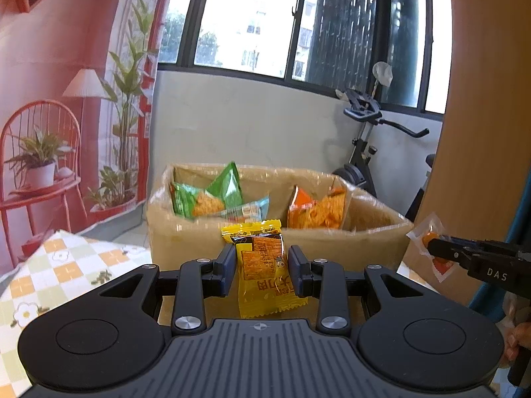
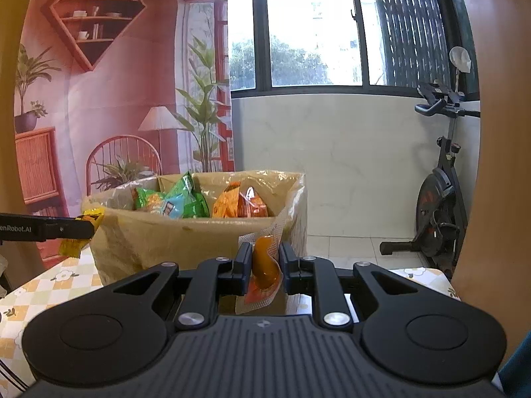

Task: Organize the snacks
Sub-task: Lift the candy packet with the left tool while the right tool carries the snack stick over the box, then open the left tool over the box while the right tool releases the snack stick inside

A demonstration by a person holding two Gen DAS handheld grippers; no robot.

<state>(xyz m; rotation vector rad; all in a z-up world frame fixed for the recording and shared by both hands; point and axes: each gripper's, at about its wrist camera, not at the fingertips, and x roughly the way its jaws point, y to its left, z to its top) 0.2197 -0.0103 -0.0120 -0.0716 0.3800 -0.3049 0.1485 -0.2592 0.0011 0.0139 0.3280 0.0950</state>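
Left wrist view: our left gripper (image 1: 262, 262) pinched a yellow snack packet (image 1: 265, 265) before the cardboard box (image 1: 298, 242); our right gripper (image 2: 264, 262) clamped an orange pouch (image 2: 264, 265) beside it.

Home balcony room: exercise bike (image 2: 438, 199), large windows (image 2: 312, 30), printed backdrop (image 2: 109, 99).

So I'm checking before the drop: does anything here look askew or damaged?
Nothing looks damaged. The cardboard box holds green packets and orange packets piled loosely at angles. The yellow packet in the left gripper hangs upright; the orange sachet in the right gripper is curled.
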